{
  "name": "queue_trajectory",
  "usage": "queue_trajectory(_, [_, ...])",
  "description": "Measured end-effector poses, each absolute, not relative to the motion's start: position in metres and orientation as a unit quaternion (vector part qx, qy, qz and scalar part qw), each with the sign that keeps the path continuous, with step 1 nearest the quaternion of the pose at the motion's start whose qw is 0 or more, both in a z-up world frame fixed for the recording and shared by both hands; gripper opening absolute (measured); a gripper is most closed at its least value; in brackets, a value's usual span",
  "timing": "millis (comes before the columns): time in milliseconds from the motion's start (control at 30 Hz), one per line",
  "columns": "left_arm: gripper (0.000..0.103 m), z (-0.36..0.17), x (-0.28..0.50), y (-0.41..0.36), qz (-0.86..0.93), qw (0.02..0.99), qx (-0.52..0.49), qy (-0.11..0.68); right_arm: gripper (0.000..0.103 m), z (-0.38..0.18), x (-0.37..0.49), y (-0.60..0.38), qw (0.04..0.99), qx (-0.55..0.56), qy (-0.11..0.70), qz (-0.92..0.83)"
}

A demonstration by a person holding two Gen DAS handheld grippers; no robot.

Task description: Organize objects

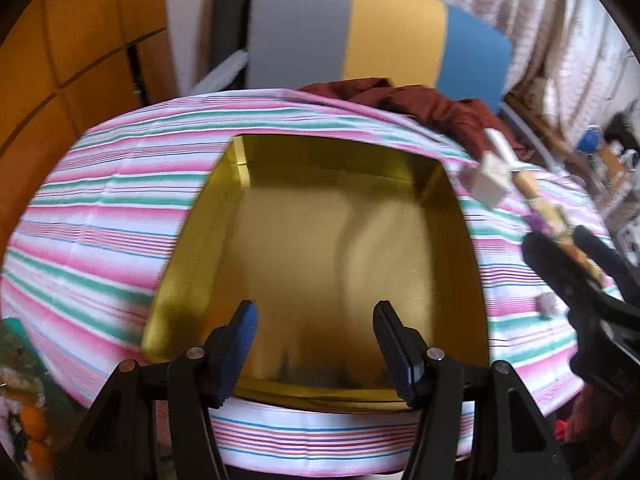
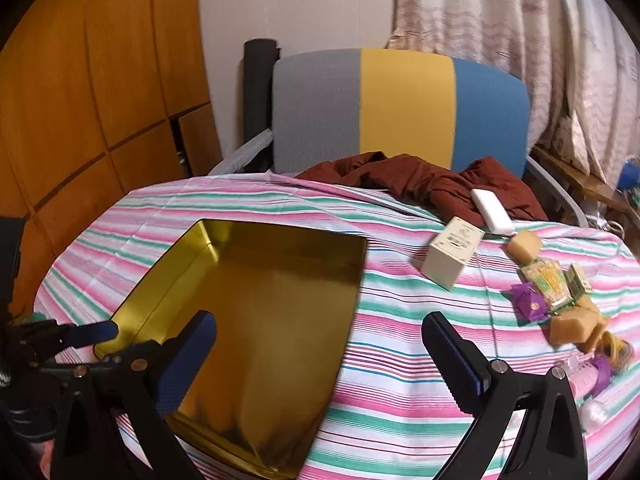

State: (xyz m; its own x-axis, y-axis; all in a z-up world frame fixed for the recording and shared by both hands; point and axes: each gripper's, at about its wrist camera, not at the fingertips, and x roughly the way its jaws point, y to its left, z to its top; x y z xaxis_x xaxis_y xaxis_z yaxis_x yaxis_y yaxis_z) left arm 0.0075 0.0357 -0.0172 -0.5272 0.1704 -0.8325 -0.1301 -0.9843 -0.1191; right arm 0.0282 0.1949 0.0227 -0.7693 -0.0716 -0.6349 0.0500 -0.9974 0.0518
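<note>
Left claw (image 1: 314,344) hung wide and empty over the gold tin (image 1: 320,240); right claw (image 2: 320,360), also wide, should take the small box (image 2: 450,258) at one o'clock squarely.

One gold tin (image 2: 256,300) on the striped cloth (image 2: 400,360), nothing inside it. One cream carton box (image 2: 450,254). One white bar of soap (image 2: 491,211). Two tan sponge-like blocks: one (image 2: 525,245) beside the soap, one (image 2: 570,326) nearer. One green-and-yellow packet (image 2: 548,282), one small green packet (image 2: 578,278) touching it. Purple wrapped pieces: two seen, one (image 2: 530,304) and one (image 2: 602,370); more may be hidden. One dark red garment (image 2: 432,182). One chair (image 2: 400,108). Two grippers: left (image 1: 314,344), right (image 2: 318,360).
</note>
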Motion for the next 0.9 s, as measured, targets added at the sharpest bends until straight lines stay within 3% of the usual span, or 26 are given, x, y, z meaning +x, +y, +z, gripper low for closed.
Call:
queue_trajectory(100, [0.061, -0.019, 0.009, 0.038, 0.859, 0.163, -0.477, -0.09, 0.103, 0.023, 0.033, 0.208, 0.017, 0.339, -0.007, -0.941])
queue_trajectory(267, [0.061, -0.029, 0.003, 0.04, 0.819, 0.21, -0.499, -0.191, 0.103, 0.023, 0.046, 0.245, -0.019, 0.333, -0.004, -0.943])
queue_trajectory(533, [0.061, -0.028, 0.004, 0.078, 0.805, 0.271, -0.502, -0.165, 0.103, 0.009, 0.087, 0.36, -0.108, 0.329, -0.116, -0.931])
queue_trajectory(667, [0.063, -0.016, 0.011, 0.106, 0.813, 0.302, -0.486, -0.112, 0.103, -0.01, 0.113, 0.417, -0.174, 0.333, -0.131, -0.917])
queue_trajectory(900, [0.066, -0.013, 0.016, 0.157, 0.794, 0.354, -0.492, -0.057, 0.09, -0.044, 0.137, 0.49, -0.214, 0.352, -0.166, -0.896])
